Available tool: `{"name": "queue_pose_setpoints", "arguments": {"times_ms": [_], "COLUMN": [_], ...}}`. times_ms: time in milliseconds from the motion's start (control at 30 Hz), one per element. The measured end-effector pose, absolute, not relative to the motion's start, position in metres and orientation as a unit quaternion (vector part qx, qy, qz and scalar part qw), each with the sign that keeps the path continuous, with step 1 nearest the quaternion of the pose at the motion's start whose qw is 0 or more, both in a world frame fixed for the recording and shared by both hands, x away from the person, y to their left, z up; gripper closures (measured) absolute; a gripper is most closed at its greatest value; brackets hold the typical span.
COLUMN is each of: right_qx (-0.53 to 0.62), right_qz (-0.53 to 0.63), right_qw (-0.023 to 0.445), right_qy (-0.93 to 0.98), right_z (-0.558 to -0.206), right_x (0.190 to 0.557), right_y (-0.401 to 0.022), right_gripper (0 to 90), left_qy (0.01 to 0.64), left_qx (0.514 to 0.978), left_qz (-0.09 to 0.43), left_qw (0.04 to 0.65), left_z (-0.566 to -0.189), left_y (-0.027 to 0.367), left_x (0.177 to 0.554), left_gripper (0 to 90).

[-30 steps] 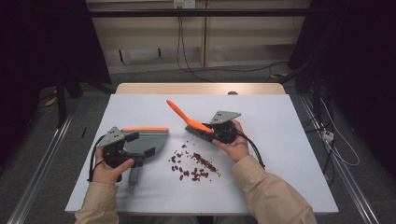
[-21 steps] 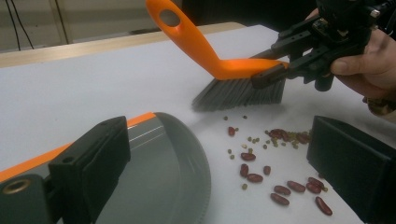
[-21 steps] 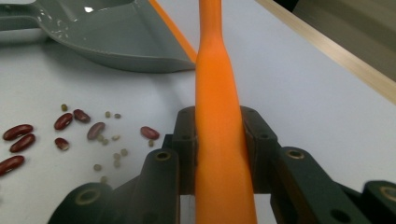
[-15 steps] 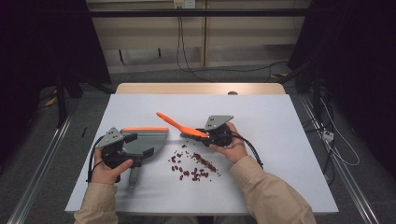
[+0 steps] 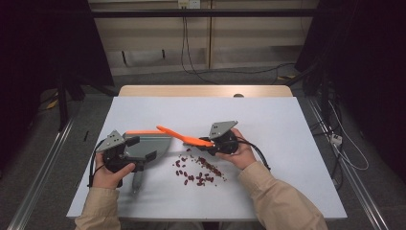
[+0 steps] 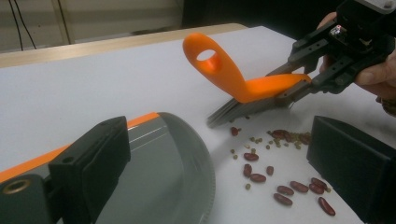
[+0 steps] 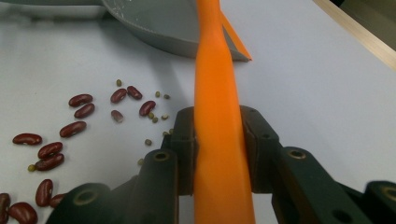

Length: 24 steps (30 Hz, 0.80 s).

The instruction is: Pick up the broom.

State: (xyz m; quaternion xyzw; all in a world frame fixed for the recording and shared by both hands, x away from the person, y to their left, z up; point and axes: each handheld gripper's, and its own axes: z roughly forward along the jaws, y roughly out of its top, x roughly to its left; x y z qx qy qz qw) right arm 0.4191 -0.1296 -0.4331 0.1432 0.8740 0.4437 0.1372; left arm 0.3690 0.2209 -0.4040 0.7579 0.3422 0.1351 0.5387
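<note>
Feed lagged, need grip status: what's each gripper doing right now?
Left gripper: shut on the grey plastic dustpan.
Right gripper: shut on the orange-handled brush.

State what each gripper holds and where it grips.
Right gripper: shut on the orange brush, jaws clamping its handle. Left gripper: holds the grey dustpan; the grip point cannot be told.

The orange brush [image 5: 184, 138], clamped in the right gripper [image 5: 214, 142], is lowered and swung leftward toward the grey dustpan [image 5: 148, 146].
</note>
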Motion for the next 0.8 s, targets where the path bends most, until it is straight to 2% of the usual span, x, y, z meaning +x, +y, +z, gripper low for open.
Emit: {"name": "queue_pose_setpoints", "arguments": {"times_ms": [800], "right_qx": [0.11], "right_qz": [0.446], "right_qw": [0.105], "right_qy": [0.882], "right_z": [-0.43], "right_x": [0.395], "right_y": [-0.134], "right_gripper": [70.3], "left_qy": [0.346], "left_qx": [0.757], "left_qz": [0.139], "left_qw": [0.537], "left_z": [-0.403], "left_y": [0.223], "left_x": [0.369], "left_gripper": [6.0]}}
